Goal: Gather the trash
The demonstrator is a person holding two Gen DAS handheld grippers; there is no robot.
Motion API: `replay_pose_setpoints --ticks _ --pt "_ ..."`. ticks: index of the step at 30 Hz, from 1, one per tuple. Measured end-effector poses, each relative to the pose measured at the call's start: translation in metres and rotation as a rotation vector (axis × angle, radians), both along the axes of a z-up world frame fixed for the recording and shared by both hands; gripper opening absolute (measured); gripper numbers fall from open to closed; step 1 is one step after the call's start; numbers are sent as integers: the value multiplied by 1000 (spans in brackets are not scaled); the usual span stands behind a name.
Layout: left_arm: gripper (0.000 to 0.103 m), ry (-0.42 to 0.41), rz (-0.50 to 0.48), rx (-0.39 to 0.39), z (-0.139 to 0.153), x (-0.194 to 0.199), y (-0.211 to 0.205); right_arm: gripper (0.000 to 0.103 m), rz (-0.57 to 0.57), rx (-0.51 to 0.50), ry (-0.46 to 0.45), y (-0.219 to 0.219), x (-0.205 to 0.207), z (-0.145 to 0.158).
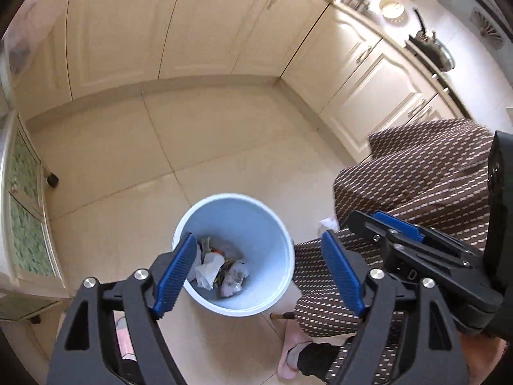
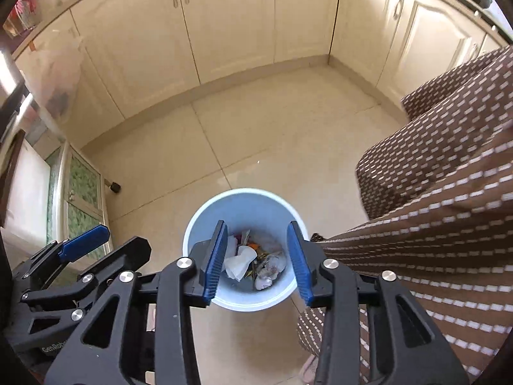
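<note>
Left wrist view: left tool (image 1: 259, 276) wide, empty, above the blue bin (image 1: 234, 255) on the floor; crumpled paper trash (image 1: 208, 269) lies inside.
Right wrist view: right tool (image 2: 256, 263) part-open, empty, over the same bin; deposit apparently done, no loose trash visible.

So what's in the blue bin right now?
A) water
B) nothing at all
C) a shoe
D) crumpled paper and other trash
D: looking down into the bin, crumpled white paper and other scraps lie at its bottom, seen from both wrist views.
</note>
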State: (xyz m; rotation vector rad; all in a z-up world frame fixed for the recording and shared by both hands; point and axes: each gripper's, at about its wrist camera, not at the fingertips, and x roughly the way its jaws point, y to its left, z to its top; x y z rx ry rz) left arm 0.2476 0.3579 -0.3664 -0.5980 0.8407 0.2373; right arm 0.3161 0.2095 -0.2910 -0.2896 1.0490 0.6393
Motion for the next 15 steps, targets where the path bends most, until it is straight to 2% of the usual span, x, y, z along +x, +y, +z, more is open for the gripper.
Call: replay_pose_setpoints --ticks 2,5,7,11,15 --pt "81 -20 1 3 18 -8 -1 50 -3 -2 -23 -6 -6 24" --pt "82 -51 -17 13 49 -19 -10 53 -3 -20 -116 -20 -27 72" --pt "82 -73 -31 45 73 -30 -20 56 -4 -16 -164 -34 -43 104" --pt "82 -135 -74 107 128 -57 -48 69 -39 20 -260 -75 -78 161" --pt "83 -226 -136 182 183 -86 -88 72 -51 84 -357 -125 -119 212"
